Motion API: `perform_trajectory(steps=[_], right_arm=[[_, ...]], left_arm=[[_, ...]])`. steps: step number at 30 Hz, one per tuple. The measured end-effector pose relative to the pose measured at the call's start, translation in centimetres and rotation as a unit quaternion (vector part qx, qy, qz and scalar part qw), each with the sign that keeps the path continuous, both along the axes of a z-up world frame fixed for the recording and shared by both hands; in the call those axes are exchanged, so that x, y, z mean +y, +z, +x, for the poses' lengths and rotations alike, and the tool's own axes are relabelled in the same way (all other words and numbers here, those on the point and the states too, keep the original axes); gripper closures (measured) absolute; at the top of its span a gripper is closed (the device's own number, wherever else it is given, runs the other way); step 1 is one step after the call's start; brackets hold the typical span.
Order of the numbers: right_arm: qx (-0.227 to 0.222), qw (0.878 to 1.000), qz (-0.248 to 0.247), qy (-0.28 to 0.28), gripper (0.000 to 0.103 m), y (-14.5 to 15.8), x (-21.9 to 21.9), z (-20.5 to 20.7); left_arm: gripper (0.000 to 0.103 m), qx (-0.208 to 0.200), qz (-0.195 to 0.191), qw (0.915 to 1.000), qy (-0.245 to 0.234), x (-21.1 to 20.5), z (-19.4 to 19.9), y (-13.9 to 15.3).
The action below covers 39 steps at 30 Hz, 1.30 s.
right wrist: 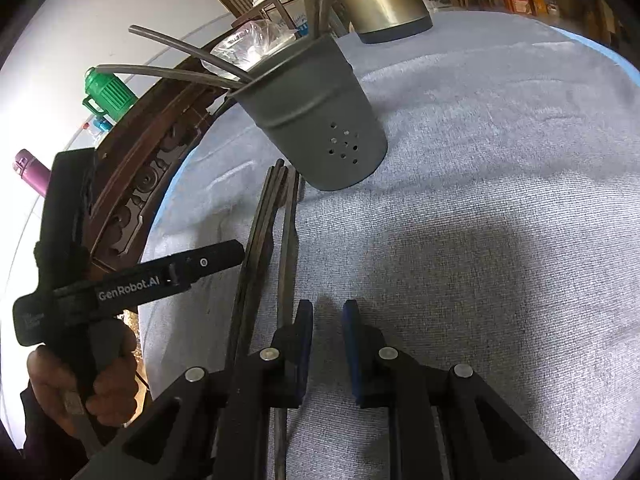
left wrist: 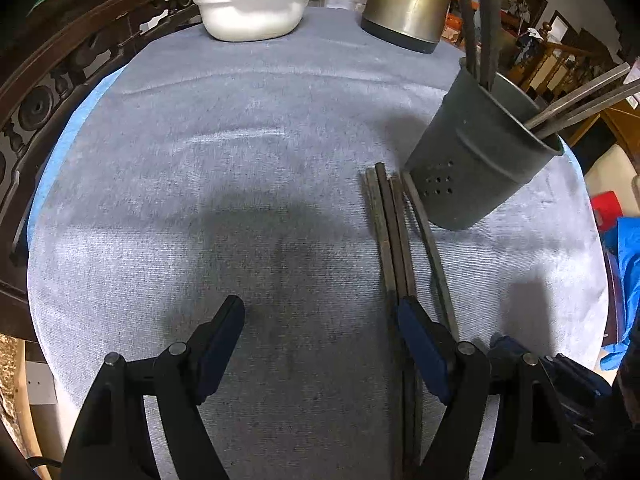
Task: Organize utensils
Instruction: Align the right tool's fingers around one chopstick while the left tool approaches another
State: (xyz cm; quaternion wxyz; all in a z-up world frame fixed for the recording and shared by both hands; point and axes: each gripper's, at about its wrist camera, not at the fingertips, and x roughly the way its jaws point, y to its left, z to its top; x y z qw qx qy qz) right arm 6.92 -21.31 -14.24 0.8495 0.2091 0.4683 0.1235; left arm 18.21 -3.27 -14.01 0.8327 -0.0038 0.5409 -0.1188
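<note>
Right hand-held gripper (right wrist: 327, 312): narrow gap, nothing pinched | left hand-held gripper (left wrist: 320, 312): spread, empty | chopsticks (left wrist: 390, 232): flat on bench (left wrist: 200, 160), just left of right gripper, long axis toward holder (left wrist: 476, 160) | right hand likely nearer.

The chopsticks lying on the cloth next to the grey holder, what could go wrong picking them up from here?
1. The chopsticks lie bunched side by side, so narrow right tongs might pinch several or skid one away.
2. The grey holder stands right at their far tips, already holding sticks; a lifted end could knock it.
</note>
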Motion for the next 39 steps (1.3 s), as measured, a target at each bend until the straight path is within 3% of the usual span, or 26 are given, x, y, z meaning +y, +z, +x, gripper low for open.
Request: perform_trajectory(steps=[3, 12, 13, 15, 21, 24, 29, 32, 39], right_arm=[[-0.002, 1.0, -0.007, 0.001, 0.085, 0.1, 0.2, -0.1], [0.001, 1.0, -0.009, 0.0, 0.085, 0.1, 0.5, 0.2], [0.001, 1.0, -0.012, 0.0, 0.085, 0.1, 0.6, 0.2], [0.002, 1.0, -0.017, -0.001, 0.085, 0.2, 0.9, 0.3], [-0.006, 1.0, -0.022, 0.012, 0.085, 0.6, 2.1, 0.9], [-0.005, 0.999, -0.028, 0.017, 0.085, 0.6, 2.6, 1.3], [0.0, 1.0, -0.027, 0.014, 0.085, 0.1, 2.6, 1.2], [-0.001, 1.0, -0.025, 0.011, 0.085, 0.0, 2.4, 1.2], [-0.004, 1.0, -0.022, 0.012, 0.085, -0.2, 2.2, 1.2]], left_arm=[[0.023, -0.005, 0.017, 0.9998, -0.006, -0.7, 0.1, -0.1], [0.021, -0.01, 0.015, 0.9998, -0.008, 0.4, -0.7, -0.6], [0.021, -0.01, 0.02, 0.9997, -0.006, 0.7, -0.9, -0.6], [0.022, -0.014, 0.069, 0.9975, -0.003, 1.0, -1.1, -1.2], [0.022, -0.012, 0.018, 0.9998, 0.003, 2.3, -1.8, -0.2], [0.022, -0.017, 0.003, 0.9997, -0.019, 1.4, -1.6, 0.3], [0.022, -0.013, 0.012, 0.9992, -0.035, -0.8, -1.6, -0.4], [0.022, -0.005, -0.011, 0.9993, -0.034, -0.4, -1.6, -0.9], [0.02, -0.012, 0.003, 0.9989, -0.045, 0.1, -1.5, -1.2]])
